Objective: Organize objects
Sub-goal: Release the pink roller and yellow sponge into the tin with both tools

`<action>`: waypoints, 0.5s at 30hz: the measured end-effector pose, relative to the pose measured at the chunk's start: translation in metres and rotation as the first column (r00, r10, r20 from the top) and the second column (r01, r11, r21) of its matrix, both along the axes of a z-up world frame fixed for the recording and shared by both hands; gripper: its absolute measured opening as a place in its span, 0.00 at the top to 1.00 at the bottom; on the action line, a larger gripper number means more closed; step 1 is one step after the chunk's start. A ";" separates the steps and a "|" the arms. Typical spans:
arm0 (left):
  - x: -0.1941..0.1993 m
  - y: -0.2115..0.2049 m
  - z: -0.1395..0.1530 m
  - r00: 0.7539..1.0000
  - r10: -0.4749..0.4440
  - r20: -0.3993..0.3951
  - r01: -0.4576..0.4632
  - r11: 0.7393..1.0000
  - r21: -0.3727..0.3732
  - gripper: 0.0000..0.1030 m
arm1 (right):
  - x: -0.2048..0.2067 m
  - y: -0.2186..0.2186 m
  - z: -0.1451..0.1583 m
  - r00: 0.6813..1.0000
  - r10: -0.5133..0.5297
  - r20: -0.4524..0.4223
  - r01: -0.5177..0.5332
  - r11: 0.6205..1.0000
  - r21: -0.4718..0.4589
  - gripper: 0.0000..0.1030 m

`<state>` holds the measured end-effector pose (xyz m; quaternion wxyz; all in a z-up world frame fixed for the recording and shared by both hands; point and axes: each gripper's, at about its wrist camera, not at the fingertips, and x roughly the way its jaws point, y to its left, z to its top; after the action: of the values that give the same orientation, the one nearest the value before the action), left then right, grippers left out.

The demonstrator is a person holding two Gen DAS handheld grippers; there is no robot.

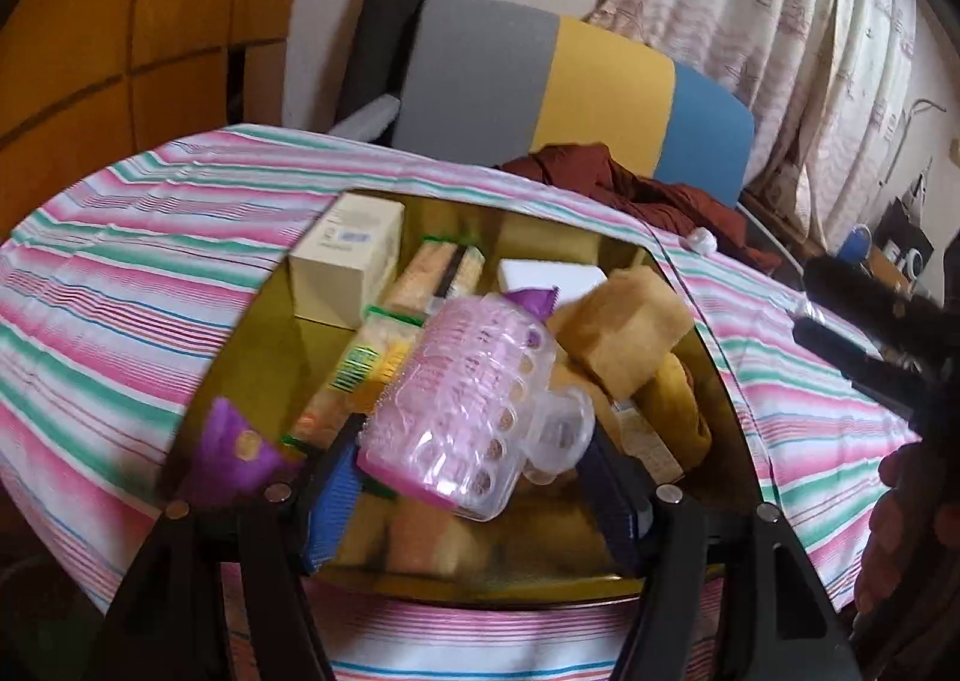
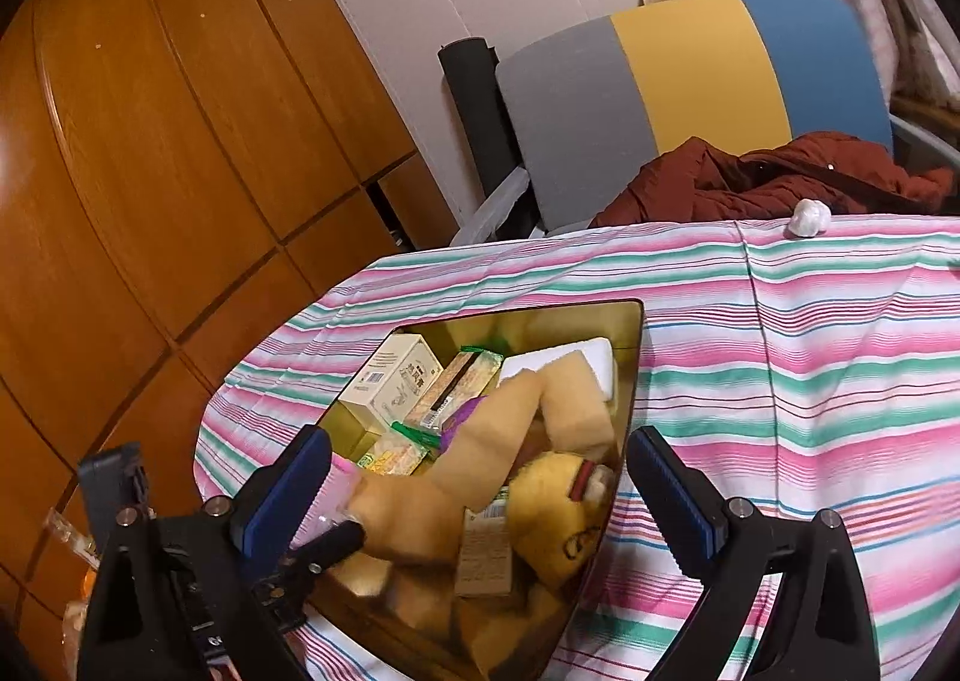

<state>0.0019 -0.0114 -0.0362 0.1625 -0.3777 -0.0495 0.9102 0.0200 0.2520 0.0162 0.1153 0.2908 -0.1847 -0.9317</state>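
A gold box (image 1: 540, 576) sits on the striped cloth, full of items. My left gripper (image 1: 474, 501) hangs over it, its blue pads (image 1: 333, 492) shut on a clear pink plastic case (image 1: 456, 399) with a looped handle. Under the case lie a cream carton (image 1: 348, 255), biscuit packs (image 1: 432, 273), a purple packet (image 1: 240, 450) and tan sponge blocks (image 1: 630, 330). In the right wrist view my right gripper (image 2: 480, 501) stands open wide above the gold box (image 2: 630, 369), with a sponge block (image 2: 480, 441) and a yellow plush (image 2: 558, 507) below it and nothing gripped. The pink case (image 2: 336, 486) shows at its left pad.
A pink, green and white striped cloth (image 2: 810, 381) covers the table. A small white lump (image 2: 810, 216) lies near its far edge. Behind stand a grey, yellow and blue chair (image 2: 690, 81) with a red-brown jacket (image 2: 780, 183), wooden cupboards (image 2: 150, 141) and curtains (image 1: 780, 21).
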 end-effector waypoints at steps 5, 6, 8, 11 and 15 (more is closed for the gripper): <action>0.004 -0.017 0.004 0.994 0.108 -0.013 -0.108 0.993 -0.052 0.31 | 0.002 0.010 -0.004 1.000 -0.022 0.009 0.023 0.999 -0.034 0.03; 0.004 -0.021 0.003 0.991 0.131 -0.011 -0.132 0.990 -0.058 0.30 | 0.002 0.011 -0.006 1.000 -0.023 0.013 0.024 0.999 -0.041 0.03; 0.002 -0.029 0.002 0.988 0.155 0.010 -0.154 0.987 -0.034 0.29 | 0.003 0.013 -0.008 0.999 -0.028 0.016 0.029 0.999 -0.045 0.03; 0.001 -0.035 -0.001 0.984 0.177 0.034 -0.177 0.984 -0.006 0.28 | 0.005 0.014 -0.010 0.999 -0.026 0.021 0.026 0.999 -0.044 0.03; 0.006 -0.036 0.005 0.981 0.191 0.000 -0.191 0.981 0.001 0.28 | 0.010 0.017 -0.011 0.999 -0.032 0.018 0.033 0.999 -0.037 0.03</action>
<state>0.0081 -0.0477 -0.0317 0.0743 -0.3712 -0.0860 0.9216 0.0298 0.2692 0.0057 0.1041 0.2937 -0.2078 -0.9272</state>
